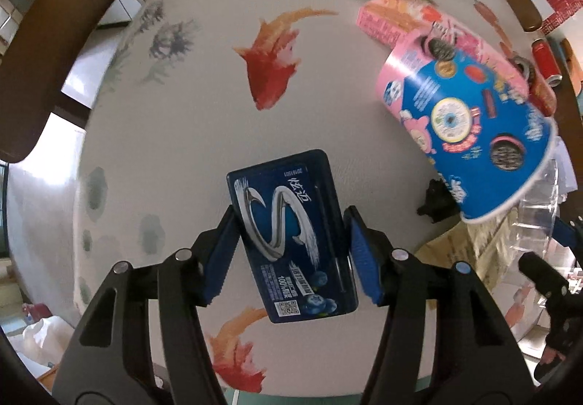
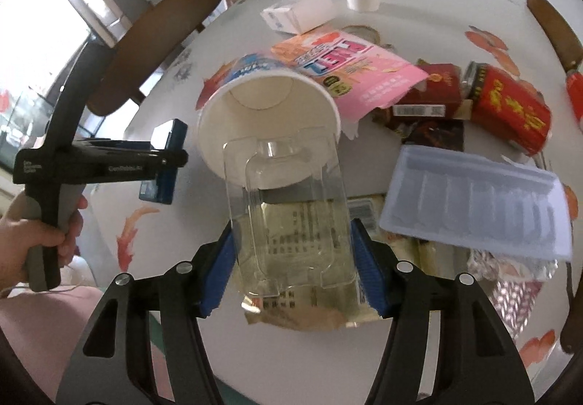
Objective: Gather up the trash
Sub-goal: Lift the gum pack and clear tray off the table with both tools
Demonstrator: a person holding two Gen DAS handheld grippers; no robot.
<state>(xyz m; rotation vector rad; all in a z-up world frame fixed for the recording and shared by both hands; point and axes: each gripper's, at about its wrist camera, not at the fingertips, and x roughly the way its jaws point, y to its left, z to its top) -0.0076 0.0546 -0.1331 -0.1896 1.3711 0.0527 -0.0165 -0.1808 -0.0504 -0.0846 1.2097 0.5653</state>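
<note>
Gum tin [image 1: 291, 237] sits clamped across its short sides in my left gripper [image 1: 291, 252], long axis pointing away over the table [image 1: 204, 84]. My right gripper [image 2: 291, 259] pinches a clear plastic blister shell [image 2: 288, 215], its far end inside the sideways paper cup [image 2: 269, 113].

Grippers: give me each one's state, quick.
Left gripper: shut on the blue gum box.
Right gripper: shut on the clear plastic tray.

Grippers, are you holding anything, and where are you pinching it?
Yes. The left gripper pinches the dark blue gum box by its two long sides. The right gripper pinches the clear plastic tray by its side edges.
</note>
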